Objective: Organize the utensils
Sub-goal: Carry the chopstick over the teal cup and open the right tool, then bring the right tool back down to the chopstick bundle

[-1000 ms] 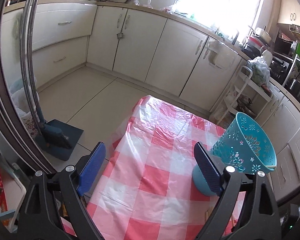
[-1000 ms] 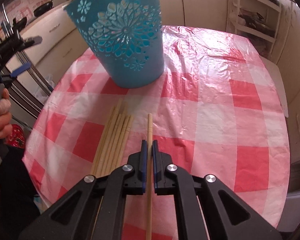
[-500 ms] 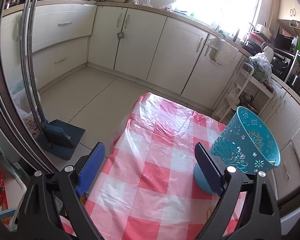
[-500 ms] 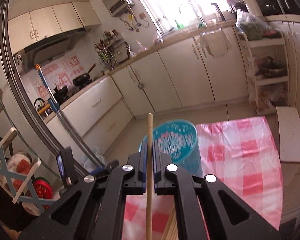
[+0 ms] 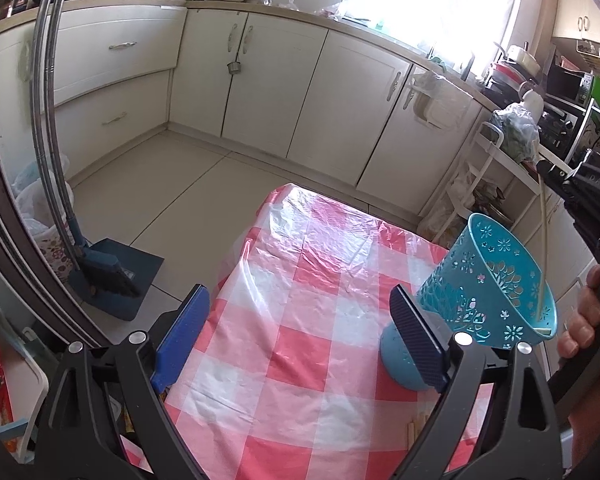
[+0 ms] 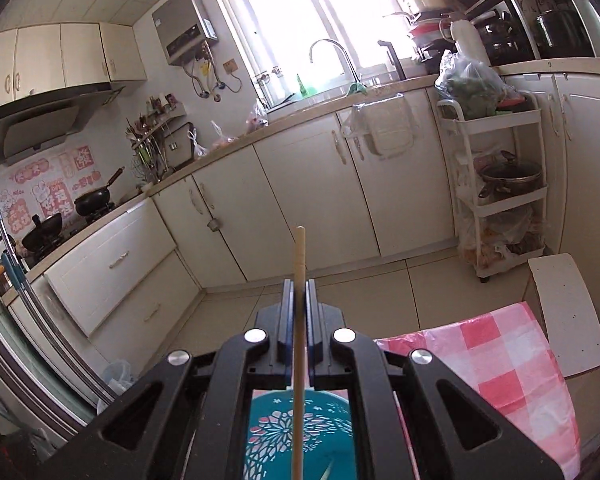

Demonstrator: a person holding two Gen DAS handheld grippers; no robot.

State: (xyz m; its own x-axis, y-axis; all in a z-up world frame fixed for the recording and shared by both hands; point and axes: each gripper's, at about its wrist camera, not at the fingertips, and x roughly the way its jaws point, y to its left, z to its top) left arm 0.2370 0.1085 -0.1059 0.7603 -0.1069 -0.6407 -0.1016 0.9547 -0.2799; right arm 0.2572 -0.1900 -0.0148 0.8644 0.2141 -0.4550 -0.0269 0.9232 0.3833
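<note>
A teal perforated utensil basket (image 5: 488, 280) stands on the red-and-white checked tablecloth (image 5: 300, 320), just beyond my left gripper's right finger. My left gripper (image 5: 300, 332) is open and empty above the table. My right gripper (image 6: 299, 296) is shut on a wooden chopstick (image 6: 299, 320) and holds it upright over the basket (image 6: 300, 436). In the left wrist view the chopstick (image 5: 544, 248) hangs with its lower end inside the basket, near the rim. The ends of other chopsticks (image 5: 418, 426) lie on the cloth near the front edge.
Cream kitchen cabinets (image 5: 260, 80) line the far walls. A white trolley (image 6: 500, 184) with a pot stands right of the table. A broom and dustpan (image 5: 104, 272) lean at the left. A white board (image 6: 564, 312) lies beyond the table.
My right gripper has lifted the chopstick off the table, tipped it upright and brought it over the basket, its lower end now inside. My left gripper has barely moved.
</note>
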